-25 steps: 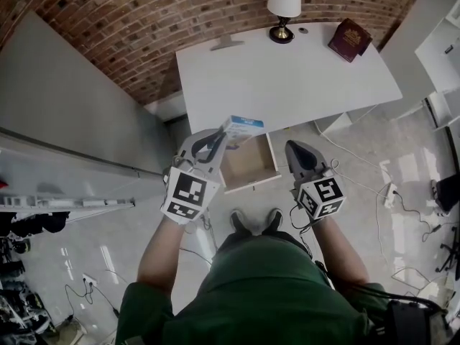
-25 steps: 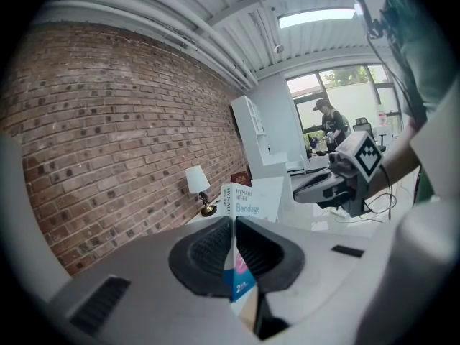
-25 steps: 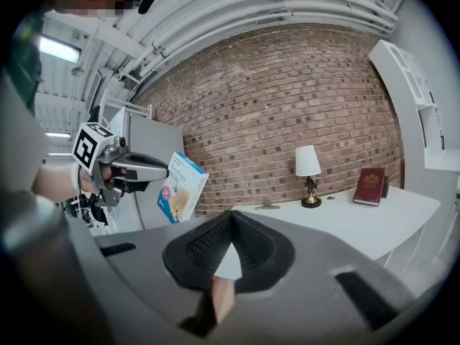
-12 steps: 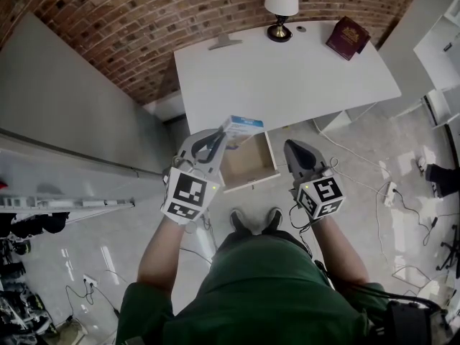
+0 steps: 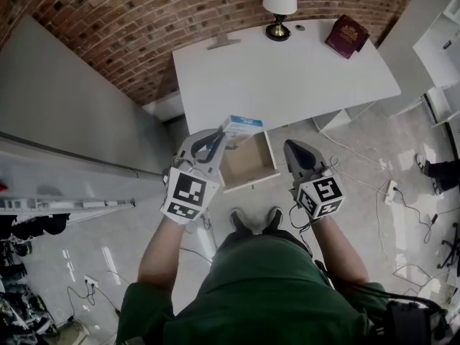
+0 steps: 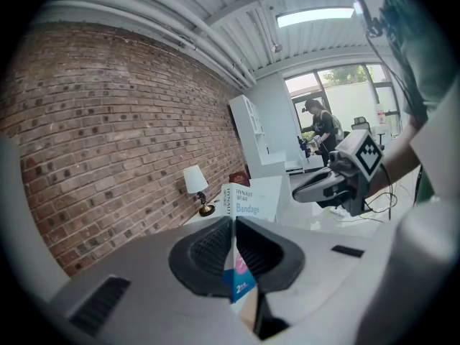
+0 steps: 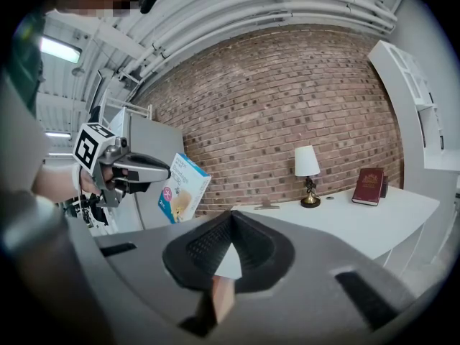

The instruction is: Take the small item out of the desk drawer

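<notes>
A small white and blue bandage box is held up in the air above the open wooden drawer. My left gripper is shut on the box's lower edge. In the left gripper view the box stands upright, pinched between the dark pads. My right gripper hovers at the drawer's right side, shut with nothing in it. Its jaws meet at the tips. From there the box and the left gripper show off to the left.
The white desk carries a lamp and a dark red book at its back, against a brick wall. A grey cabinet stands on the left. Cables and a power strip lie on the floor at the right.
Both grippers and the box hold still. A person's shoe at the right edge of the floor has shifted.
</notes>
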`<state>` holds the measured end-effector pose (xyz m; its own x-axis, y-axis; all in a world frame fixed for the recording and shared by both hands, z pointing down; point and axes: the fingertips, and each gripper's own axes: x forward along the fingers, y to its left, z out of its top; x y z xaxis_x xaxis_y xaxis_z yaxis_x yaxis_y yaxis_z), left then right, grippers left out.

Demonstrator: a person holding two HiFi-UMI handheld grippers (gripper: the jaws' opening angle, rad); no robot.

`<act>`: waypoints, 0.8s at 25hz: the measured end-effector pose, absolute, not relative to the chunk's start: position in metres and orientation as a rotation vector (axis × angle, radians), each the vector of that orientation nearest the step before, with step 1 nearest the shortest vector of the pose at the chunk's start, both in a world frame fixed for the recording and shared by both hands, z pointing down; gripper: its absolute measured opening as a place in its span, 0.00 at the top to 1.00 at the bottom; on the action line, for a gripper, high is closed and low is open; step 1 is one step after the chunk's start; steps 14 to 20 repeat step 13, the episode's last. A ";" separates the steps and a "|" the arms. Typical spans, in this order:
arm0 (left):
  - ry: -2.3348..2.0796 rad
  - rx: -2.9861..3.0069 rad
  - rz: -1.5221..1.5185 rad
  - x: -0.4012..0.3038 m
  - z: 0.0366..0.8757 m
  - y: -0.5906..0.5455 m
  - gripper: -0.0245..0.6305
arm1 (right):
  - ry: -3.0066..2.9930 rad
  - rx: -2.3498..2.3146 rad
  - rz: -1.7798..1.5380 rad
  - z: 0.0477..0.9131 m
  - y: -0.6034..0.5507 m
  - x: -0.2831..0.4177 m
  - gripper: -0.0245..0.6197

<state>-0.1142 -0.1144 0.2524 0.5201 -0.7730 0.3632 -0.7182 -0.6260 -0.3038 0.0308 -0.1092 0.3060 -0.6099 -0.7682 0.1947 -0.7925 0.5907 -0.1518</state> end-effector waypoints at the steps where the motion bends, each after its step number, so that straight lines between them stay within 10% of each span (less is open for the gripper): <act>1: 1.300 -2.637 -0.718 -0.115 0.252 -0.115 0.93 | -2.704 1.332 0.340 0.306 -0.110 0.031 0.96; 20: 1.296 -2.641 -0.717 -0.118 0.255 -0.117 0.93 | -2.701 1.336 0.338 0.308 -0.112 0.027 0.96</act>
